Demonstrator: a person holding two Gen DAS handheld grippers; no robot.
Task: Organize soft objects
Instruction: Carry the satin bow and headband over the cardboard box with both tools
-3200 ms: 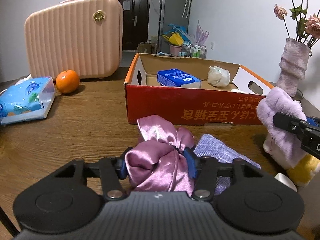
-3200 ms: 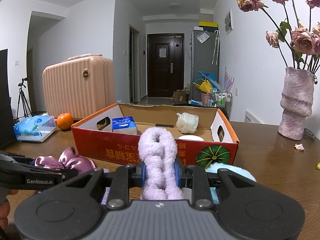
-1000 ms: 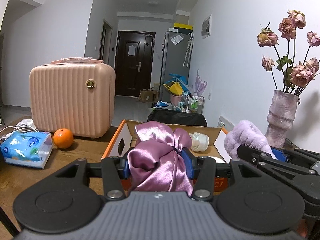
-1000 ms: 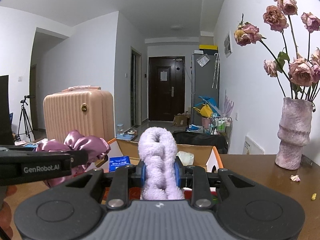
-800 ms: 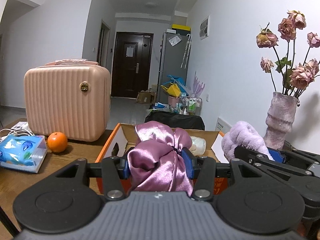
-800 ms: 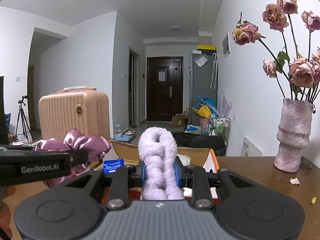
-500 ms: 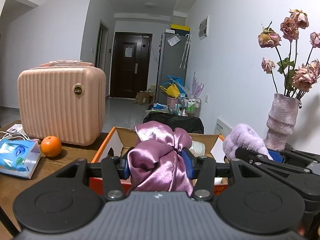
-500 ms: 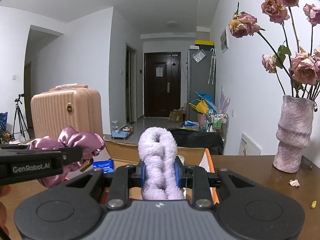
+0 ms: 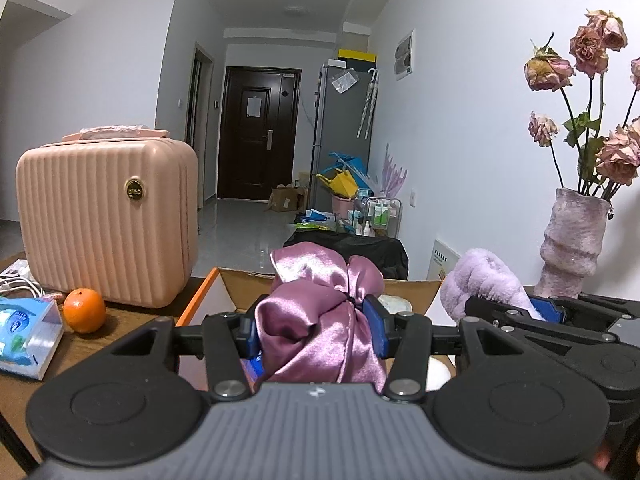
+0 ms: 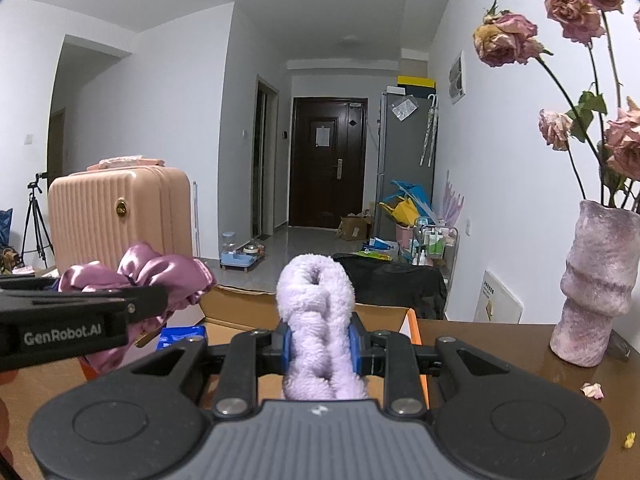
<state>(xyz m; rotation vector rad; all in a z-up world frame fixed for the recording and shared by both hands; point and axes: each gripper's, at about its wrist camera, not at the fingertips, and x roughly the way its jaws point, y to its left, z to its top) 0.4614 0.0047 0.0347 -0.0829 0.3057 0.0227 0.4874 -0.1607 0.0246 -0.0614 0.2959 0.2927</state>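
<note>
Left gripper (image 9: 316,330) pinches slippery satin scrunchie (image 9: 320,312) mid-bunch, right gripper (image 10: 320,344) squeezes squashy lilac fleece band (image 10: 318,320) tight, both light, over cardboard box (image 10: 384,314).

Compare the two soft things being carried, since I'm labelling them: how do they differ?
The pink scrunchie is shiny, smooth satin, bunched in loose folds; the purple headband is matte, fluffy plush, twisted like a braid. The scrunchie sits in the left gripper, the headband in the right gripper. Both are squeezed between blue-padded jaws, above the cardboard box.

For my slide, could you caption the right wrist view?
Right gripper clamps a lilac fluffy scrunchie above the cardboard box.
</note>
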